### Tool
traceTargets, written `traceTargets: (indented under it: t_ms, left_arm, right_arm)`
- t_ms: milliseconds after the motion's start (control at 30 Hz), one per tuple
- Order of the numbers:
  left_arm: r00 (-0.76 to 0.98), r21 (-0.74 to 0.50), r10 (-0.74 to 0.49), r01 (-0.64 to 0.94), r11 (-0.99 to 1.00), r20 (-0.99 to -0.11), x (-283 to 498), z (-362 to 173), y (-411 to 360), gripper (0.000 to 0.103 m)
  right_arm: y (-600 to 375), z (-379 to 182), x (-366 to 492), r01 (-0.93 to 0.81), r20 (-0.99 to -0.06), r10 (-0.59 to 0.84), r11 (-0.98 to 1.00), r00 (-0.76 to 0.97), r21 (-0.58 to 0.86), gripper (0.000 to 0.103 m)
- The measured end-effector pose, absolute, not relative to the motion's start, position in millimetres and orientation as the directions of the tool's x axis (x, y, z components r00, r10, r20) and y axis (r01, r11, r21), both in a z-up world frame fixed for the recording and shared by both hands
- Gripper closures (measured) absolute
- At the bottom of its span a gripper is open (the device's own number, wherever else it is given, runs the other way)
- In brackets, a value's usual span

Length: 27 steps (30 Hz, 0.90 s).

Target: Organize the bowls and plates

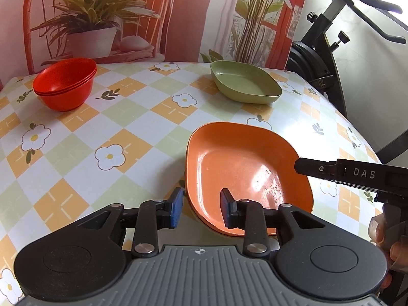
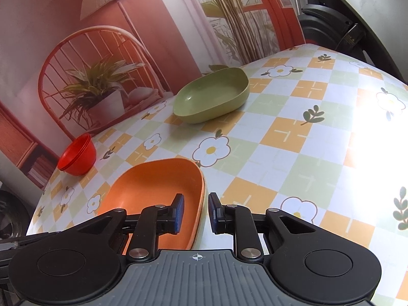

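An orange square plate [image 1: 244,173] lies on the table near me, and a second rim shows under it. My left gripper [image 1: 202,210] is open, with the plate's near-left rim between its blue pads. In the right wrist view my right gripper [image 2: 196,213] is open too, and it straddles the right rim of the orange plate [image 2: 153,196]. One of the right gripper's fingers [image 1: 313,169] reaches in over the plate's right edge. A green square plate [image 1: 244,83] [image 2: 211,97] sits alone at the far side. Nested red bowls [image 1: 65,84] [image 2: 77,156] stand at the far left.
The table wears a checked cloth with flowers [image 1: 127,117]. Behind it hangs a printed backdrop of a potted plant and chair [image 1: 89,25]. A black exercise bike [image 1: 329,51] stands past the table's right edge. A hand [image 1: 382,234] holds the right gripper.
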<state>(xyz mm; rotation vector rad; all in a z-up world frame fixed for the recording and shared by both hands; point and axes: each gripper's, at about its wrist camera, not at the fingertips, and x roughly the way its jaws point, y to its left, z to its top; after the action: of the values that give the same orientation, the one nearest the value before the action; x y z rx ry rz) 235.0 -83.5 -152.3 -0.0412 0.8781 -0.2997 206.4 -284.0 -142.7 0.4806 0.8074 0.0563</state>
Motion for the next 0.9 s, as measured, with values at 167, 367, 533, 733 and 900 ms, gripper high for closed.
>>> traceTargets:
  t_ms: [167, 367, 533, 733, 900]
  left_arm:
    - [0.608, -0.183, -0.278, 0.214, 0.959, -0.744, 229, -155, -78, 0.070]
    - [0.629, -0.198, -0.283, 0.204, 0.959, -0.724, 227, -151, -74, 0.070]
    - [0.652, -0.171, -0.286, 0.236, 0.957, -0.702, 237, -138, -77, 0.070]
    - [0.666, -0.163, -0.301, 0.262, 0.951, -0.683, 258, -122, -83, 0.070]
    - [0.649, -0.190, -0.320, 0.264, 0.946, -0.690, 281, -119, -94, 0.070]
  right_arm:
    - [-285, -145, 205, 0.139, -0.682, 0.227, 0.889, 0.695, 0.437, 0.083]
    - [-290, -138, 206, 0.134, -0.663, 0.215, 0.891, 0.717, 0.433, 0.083]
    - [-307, -122, 211, 0.139, -0.631, 0.173, 0.900, 0.757, 0.413, 0.083]
    - [-346, -112, 226, 0.178, -0.606, 0.087, 0.915, 0.791, 0.363, 0.083]
    - [-367, -112, 246, 0.165, -0.592, 0.049, 0.939, 0.804, 0.302, 0.083]
